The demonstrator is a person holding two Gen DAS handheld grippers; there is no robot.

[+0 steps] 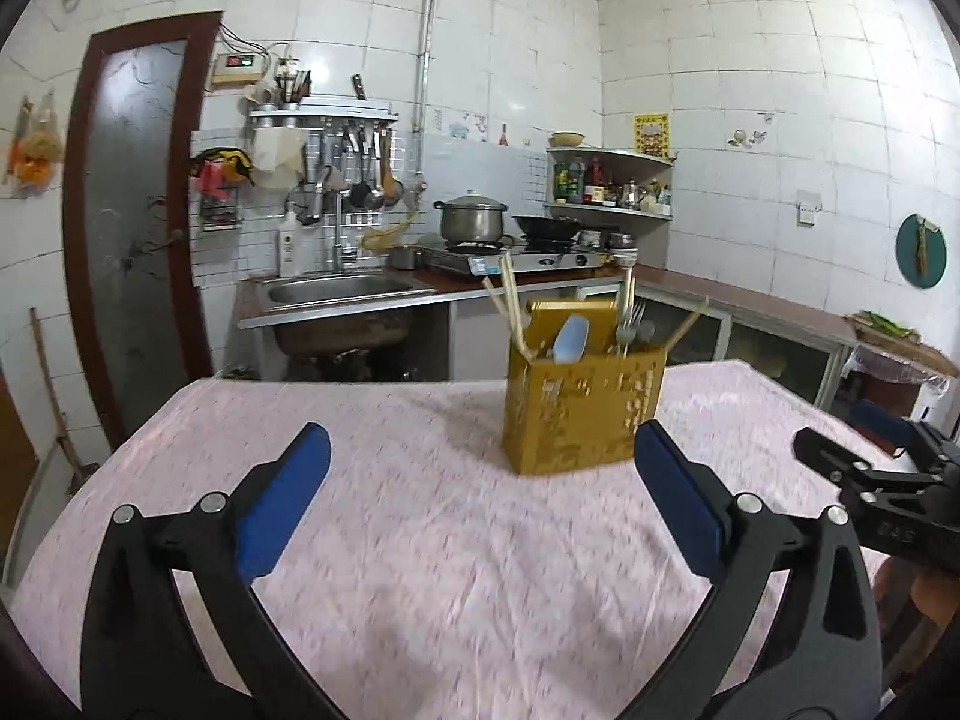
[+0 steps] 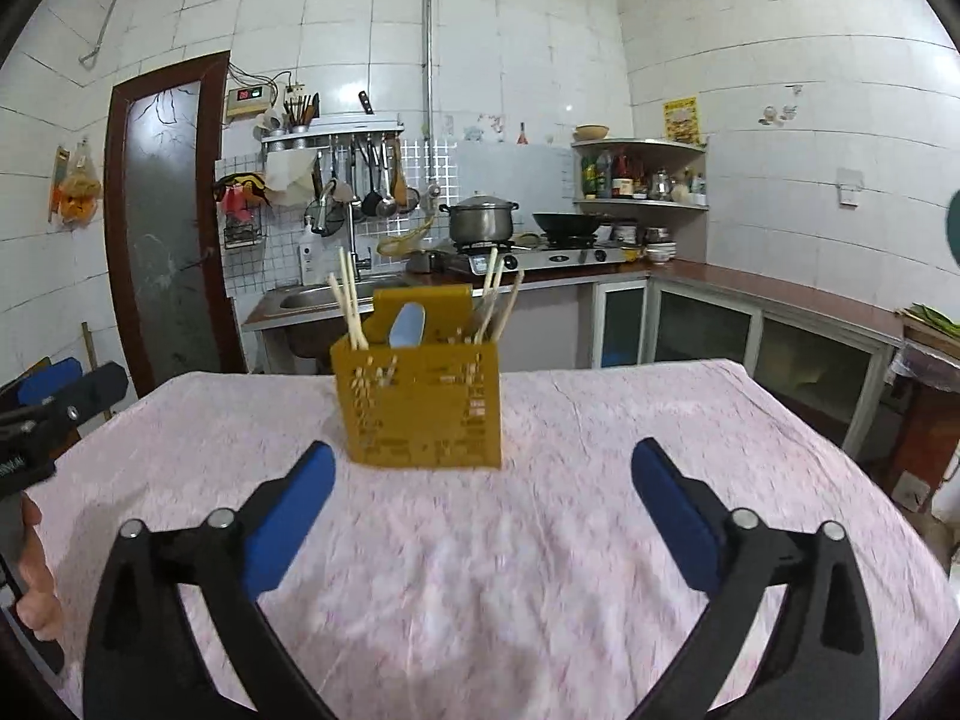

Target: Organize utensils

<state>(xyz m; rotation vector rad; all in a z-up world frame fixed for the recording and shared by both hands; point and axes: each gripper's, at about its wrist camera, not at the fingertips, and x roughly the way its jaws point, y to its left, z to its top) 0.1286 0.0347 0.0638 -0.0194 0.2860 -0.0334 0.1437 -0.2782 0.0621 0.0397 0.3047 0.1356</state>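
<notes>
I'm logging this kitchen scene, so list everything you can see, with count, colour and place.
utensil holder: one, yellow, upright on the table
chopsticks: several, pale wood, leaning out of the holder
spoon: one, light blue, in the holder
forks: a few, metal, in the holder
tablecloth: one, pink, covering the table
pot: one, steel, on the stove
wok: one, black, on the stove
sink: one, steel, in the counter
door: one, brown frame, left wall
left gripper: blue fingers, open, empty
right gripper: blue fingers, open, empty
</notes>
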